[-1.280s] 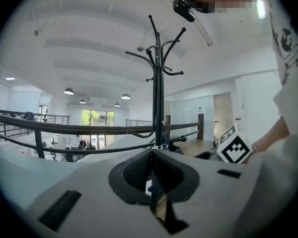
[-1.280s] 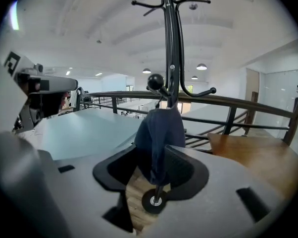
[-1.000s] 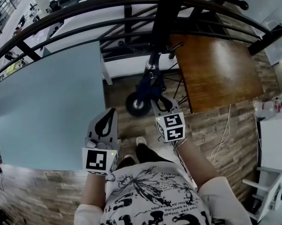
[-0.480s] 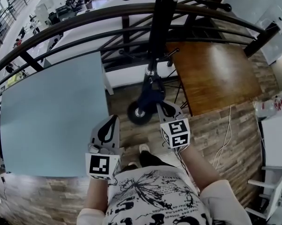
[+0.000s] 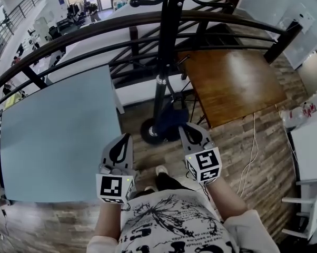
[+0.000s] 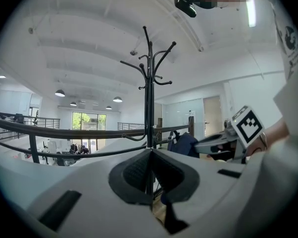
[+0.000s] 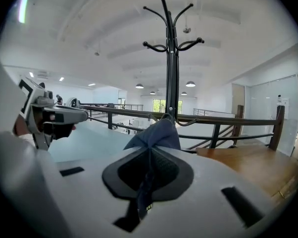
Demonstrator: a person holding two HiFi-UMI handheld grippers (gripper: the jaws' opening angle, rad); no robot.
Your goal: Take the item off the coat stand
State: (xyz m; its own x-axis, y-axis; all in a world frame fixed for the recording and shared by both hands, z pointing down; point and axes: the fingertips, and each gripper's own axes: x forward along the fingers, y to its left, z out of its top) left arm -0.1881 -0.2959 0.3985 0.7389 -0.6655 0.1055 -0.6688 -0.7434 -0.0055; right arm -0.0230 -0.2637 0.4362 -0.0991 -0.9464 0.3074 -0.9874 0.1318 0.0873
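Observation:
A black coat stand (image 5: pixel 164 62) rises in front of me, its round base (image 5: pixel 149 132) on the wooden floor. A dark blue cloth item (image 5: pixel 171 117) hangs low on its pole. My right gripper (image 5: pixel 186 127) is shut on a fold of that cloth, and the fabric (image 7: pixel 156 133) runs down between its jaws in the right gripper view. My left gripper (image 5: pixel 125 138) hovers to the left of the base, shut and empty. In the left gripper view the stand (image 6: pixel 149 93) is straight ahead, with the blue item (image 6: pixel 182 144) and the right gripper (image 6: pixel 213 145) at the right.
A light blue table (image 5: pixel 58 125) stands at the left and a brown wooden table (image 5: pixel 232 83) at the right of the stand. A curved black railing (image 5: pixel 95 28) runs behind them. White furniture (image 5: pixel 311 152) lines the right edge, and a cable (image 5: pixel 249 152) lies on the floor.
The right gripper has closed on the blue cloth and drawn back a little toward me. The view has tilted up, so more of the stand shows. The left gripper has hardly moved.

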